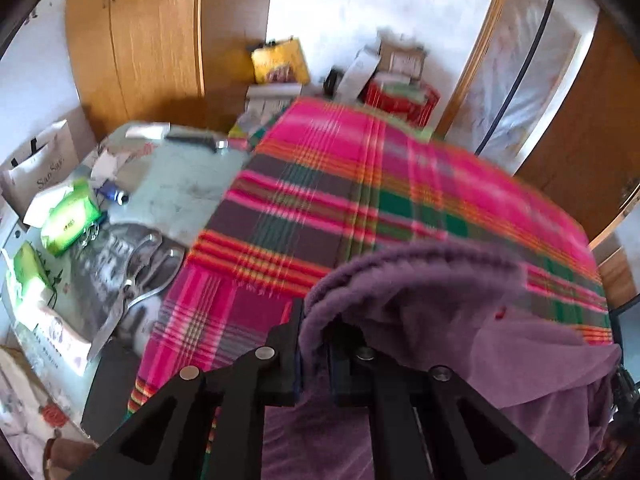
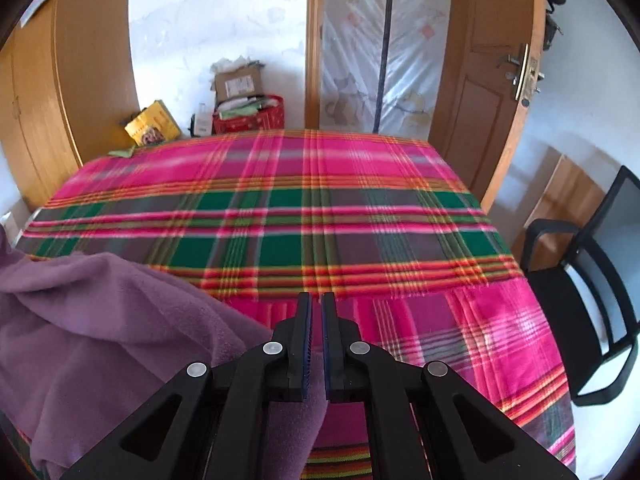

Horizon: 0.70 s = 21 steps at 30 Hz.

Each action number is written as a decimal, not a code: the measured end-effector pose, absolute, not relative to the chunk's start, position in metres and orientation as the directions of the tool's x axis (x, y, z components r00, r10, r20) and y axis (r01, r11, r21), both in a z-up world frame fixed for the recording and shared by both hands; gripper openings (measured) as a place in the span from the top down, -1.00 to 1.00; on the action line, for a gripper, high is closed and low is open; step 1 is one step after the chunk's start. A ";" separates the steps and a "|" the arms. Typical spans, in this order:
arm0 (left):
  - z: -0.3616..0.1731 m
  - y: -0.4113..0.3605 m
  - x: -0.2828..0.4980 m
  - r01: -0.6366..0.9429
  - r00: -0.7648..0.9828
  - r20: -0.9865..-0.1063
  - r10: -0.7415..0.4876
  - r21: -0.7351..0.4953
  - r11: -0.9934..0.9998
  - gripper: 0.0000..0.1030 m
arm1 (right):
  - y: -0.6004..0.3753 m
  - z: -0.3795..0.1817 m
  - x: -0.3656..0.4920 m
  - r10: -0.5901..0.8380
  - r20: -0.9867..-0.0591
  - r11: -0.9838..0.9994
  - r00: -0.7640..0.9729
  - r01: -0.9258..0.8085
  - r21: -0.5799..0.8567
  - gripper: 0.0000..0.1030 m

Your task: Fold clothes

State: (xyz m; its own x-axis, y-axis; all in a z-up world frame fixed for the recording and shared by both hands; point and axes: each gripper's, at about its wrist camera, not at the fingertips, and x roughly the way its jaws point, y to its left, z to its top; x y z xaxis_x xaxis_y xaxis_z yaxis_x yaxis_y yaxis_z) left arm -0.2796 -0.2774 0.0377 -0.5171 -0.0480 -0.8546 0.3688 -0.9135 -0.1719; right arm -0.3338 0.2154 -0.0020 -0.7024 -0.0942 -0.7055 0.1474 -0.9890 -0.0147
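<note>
A purple fleece garment (image 1: pixel 440 292) is bunched over the near edge of a bed spread with a pink, green and orange plaid blanket (image 1: pixel 360 168). My left gripper (image 1: pixel 316 320) is shut on a thick fold of that fleece, which rolls over its right finger and hides the fingertip. In the right wrist view the same purple garment (image 2: pixel 100 328) spills from the left to under my right gripper (image 2: pixel 317 312), whose pads pinch a thin edge of it low between the fingers. The plaid blanket (image 2: pixel 280 216) stretches away ahead.
A glass-topped side table (image 1: pixel 176 184) left of the bed carries tissue packs, bags and scissors. Boxes and a red basket (image 2: pixel 248 116) stand against the far wall. A black chair (image 2: pixel 592 292) is at the bed's right, by a wooden door (image 2: pixel 500 72).
</note>
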 end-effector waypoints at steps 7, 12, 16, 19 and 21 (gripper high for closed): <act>0.044 -0.281 -0.250 0.329 -0.548 -0.836 0.016 -0.233 -0.915 0.78 | 0.213 0.024 -0.292 -0.183 -0.643 -0.969 -0.744 0.246 -0.009 0.78; 0.054 -0.280 -0.227 0.305 -0.561 -0.827 0.028 -0.238 -0.922 0.74 | 0.211 0.045 -0.260 -0.172 -0.596 -0.962 -0.785 0.264 -0.069 0.67; 0.055 -0.287 -0.220 0.301 -0.543 -0.840 0.011 -0.207 -0.931 0.72 | 0.222 0.064 -0.239 -0.118 -0.589 -0.962 -0.800 0.239 -0.133 0.65; 0.046 -0.298 -0.222 0.318 -0.512 -0.858 0.037 -0.229 -0.920 0.72 | 0.238 0.080 -0.222 -0.074 -0.580 -0.964 -0.811 0.207 -0.168 0.65; 0.037 -0.311 -0.222 0.367 -0.487 -0.871 0.063 -0.269 -0.891 0.72 | 0.251 0.091 -0.209 -0.044 -0.575 -0.967 -0.817 0.179 -0.180 0.65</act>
